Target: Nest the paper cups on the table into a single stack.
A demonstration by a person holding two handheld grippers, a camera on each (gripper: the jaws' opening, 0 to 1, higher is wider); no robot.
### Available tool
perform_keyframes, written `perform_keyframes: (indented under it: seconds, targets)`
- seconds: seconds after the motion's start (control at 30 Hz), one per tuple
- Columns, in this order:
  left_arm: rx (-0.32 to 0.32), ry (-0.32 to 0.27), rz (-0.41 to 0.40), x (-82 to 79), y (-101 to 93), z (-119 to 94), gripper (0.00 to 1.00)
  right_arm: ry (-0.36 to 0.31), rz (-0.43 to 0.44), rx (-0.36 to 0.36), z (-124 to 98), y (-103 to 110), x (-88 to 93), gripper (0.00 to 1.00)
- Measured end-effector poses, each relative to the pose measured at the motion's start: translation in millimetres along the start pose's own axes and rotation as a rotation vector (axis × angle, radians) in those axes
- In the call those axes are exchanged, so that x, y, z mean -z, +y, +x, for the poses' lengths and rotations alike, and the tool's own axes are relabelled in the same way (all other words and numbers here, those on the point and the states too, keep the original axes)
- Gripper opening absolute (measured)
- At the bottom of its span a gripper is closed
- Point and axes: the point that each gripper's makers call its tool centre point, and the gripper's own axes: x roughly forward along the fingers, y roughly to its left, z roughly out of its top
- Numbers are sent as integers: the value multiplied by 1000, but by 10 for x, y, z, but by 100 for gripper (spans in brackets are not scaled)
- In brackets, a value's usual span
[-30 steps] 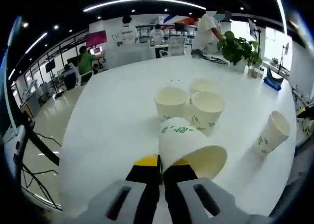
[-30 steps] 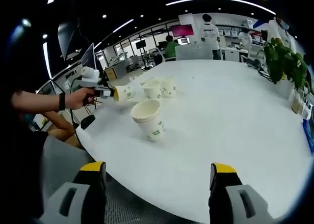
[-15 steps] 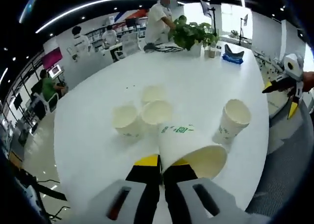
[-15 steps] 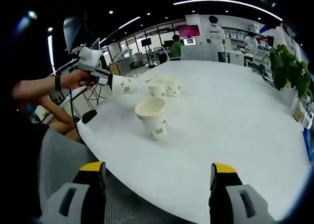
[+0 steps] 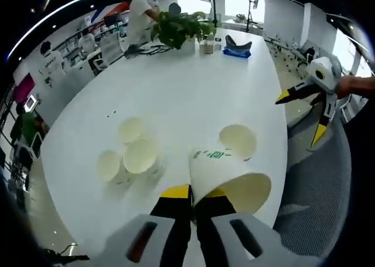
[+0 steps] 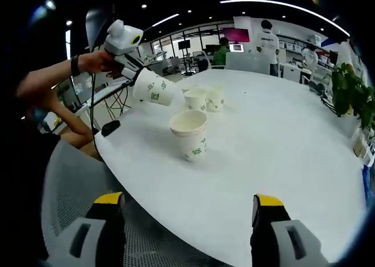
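Observation:
My left gripper (image 5: 191, 192) is shut on the wall of a white paper cup with green print (image 5: 227, 179), carried on its side above the table. Just beyond it a lone upright cup (image 5: 237, 140) stands near the table edge. Three more upright cups (image 5: 132, 153) cluster to the left. In the right gripper view a hand holds the left gripper (image 6: 135, 72) with its cup (image 6: 151, 87) in the air, up-left of the lone cup (image 6: 190, 135). My right gripper (image 6: 187, 202) is open and holds nothing, off the table's near edge; it also shows as the right gripper (image 5: 300, 119).
The white table (image 6: 281, 161) is large and rounded. A potted plant (image 5: 179, 30) and a blue item (image 5: 236, 44) sit at its far end. A grey mesh chair (image 6: 76, 179) is below the near edge, and a small black object (image 6: 110, 127) lies at the table's left rim.
The left gripper has risen and swung with its cup toward the lone cup, now looking down on the table. The right gripper has barely moved and stays open.

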Motion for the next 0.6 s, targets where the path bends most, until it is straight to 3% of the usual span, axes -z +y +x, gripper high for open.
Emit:
perform_keyframes:
  seconds: [0.07,0.17,0.43,0.6]
  targets:
    - [9,9,13,-13,46,37,0,-2,0,2,-1,-3,-3,90]
    - [31,30,59,-150,-66,2,0,-9,4,5,-8,-2,-16,90]
    - [95,137,278,-329,-265,82,0,-13,-4,-5,3,4,-18,90]
    - [126,173,347,-444,-298,169,0,-15,-4,-9,-5,20,-22,90]
